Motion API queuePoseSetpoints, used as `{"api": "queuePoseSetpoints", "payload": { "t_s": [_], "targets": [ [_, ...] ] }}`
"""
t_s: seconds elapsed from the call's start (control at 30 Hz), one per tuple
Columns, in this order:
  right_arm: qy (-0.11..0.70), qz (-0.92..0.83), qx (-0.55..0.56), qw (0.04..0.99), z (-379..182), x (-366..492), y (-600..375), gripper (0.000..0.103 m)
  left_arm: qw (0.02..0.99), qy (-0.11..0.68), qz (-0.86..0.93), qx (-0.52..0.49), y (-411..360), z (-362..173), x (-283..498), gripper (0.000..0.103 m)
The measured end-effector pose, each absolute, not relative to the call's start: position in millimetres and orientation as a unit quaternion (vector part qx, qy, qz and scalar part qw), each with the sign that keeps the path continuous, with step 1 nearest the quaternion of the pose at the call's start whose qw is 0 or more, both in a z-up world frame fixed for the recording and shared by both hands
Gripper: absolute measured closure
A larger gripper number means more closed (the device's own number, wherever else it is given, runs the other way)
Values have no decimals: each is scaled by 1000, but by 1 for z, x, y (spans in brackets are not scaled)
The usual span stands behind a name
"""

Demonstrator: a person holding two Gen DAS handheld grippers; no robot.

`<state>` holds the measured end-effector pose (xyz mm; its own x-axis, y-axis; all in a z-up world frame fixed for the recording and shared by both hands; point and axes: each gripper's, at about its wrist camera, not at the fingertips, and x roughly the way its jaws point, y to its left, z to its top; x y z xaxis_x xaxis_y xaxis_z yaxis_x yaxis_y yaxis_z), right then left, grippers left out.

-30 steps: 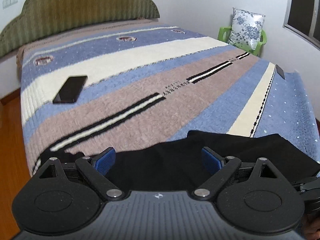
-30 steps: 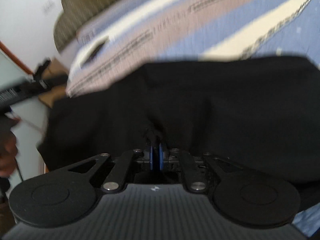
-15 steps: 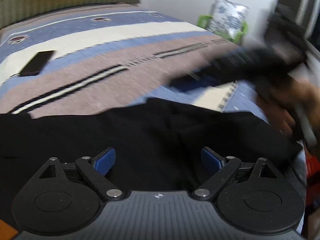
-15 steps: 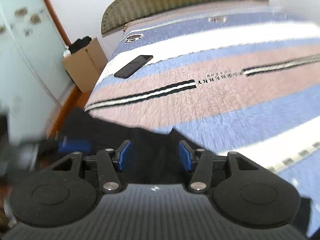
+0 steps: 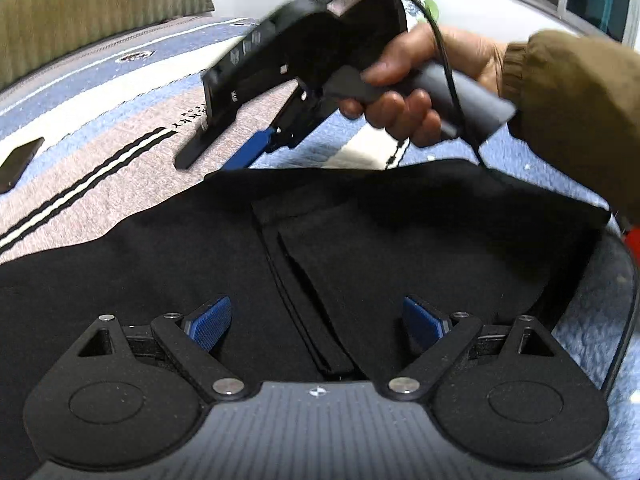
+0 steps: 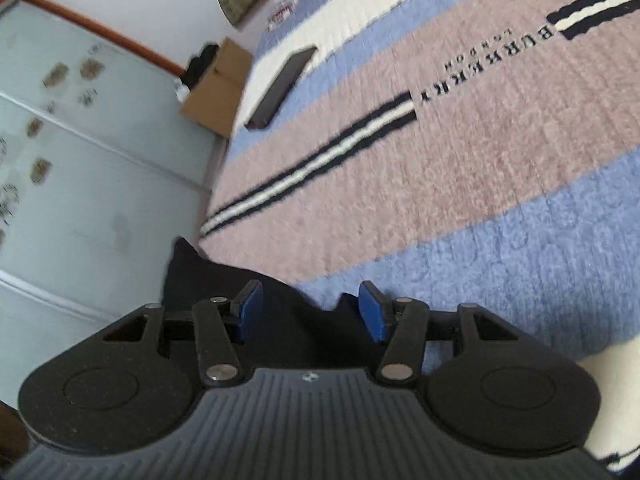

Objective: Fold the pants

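Near bed edge: black pants (image 5: 360,248) lie flat | left tool (image 5: 316,320) wide open above them, gripping nothing | right tool (image 6: 310,312) wide open, empty, over the pants' far edge | phone (image 6: 282,86) on bedspread (image 6: 460,168) beyond

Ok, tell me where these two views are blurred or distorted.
Left wrist view: the right gripper and hand are motion-smeared, the pants sharp. Right wrist view: the bedspread is slightly soft, and fisheye bends its stripes and the wall.
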<state>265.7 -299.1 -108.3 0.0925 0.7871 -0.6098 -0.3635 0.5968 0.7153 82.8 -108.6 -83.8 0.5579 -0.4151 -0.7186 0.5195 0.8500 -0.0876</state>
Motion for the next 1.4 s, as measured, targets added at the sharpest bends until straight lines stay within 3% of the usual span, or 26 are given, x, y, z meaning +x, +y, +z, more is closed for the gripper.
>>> {"api": "queuePoseSetpoints", "payload": {
  "t_s": [0.03, 0.07, 0.17, 0.23, 0.43, 0.7, 0.73, 0.77, 0.87, 0.97, 1.13, 1.4],
  "targets": [
    [543, 402, 179, 715, -111, 267, -293, 55, 880, 390, -265, 61, -106, -83, 85, 10],
    [546, 397, 165, 719, -111, 268, -292, 69, 880, 391, -264, 55, -104, -83, 86, 10],
    [552, 395, 126, 723, -111, 264, -282, 88, 878, 402, -254, 54, -104, -87, 91, 10],
    [552, 388, 108, 731, -108, 261, -279, 94, 879, 401, -251, 62, -104, -93, 89, 8],
    [522, 345, 119, 771, -95, 259, -282, 99, 884, 380, -245, 117, -118, -96, 76, 3],
    [532, 280, 122, 790, -124, 267, -267, 103, 879, 398, -245, 88, -105, -89, 81, 3],
    [526, 271, 125, 797, -121, 266, -270, 101, 880, 399, -244, 84, -103, -88, 84, 3],
    [515, 259, 129, 807, -115, 263, -275, 90, 882, 396, -244, 79, -100, -85, 83, 3],
    [467, 250, 159, 833, -73, 239, -313, 72, 887, 390, -238, 63, -91, -74, 85, 3],
    [434, 213, 156, 861, -36, 197, -363, 60, 888, 393, -235, 43, -85, -65, 89, 3],
    [464, 118, 151, 865, -23, 131, -452, 59, 884, 398, -244, 21, -91, -57, 89, 2],
    [535, 76, 212, 814, -75, 101, -503, 46, 897, 370, -235, 61, -109, -47, 75, 2]
  ]
}}
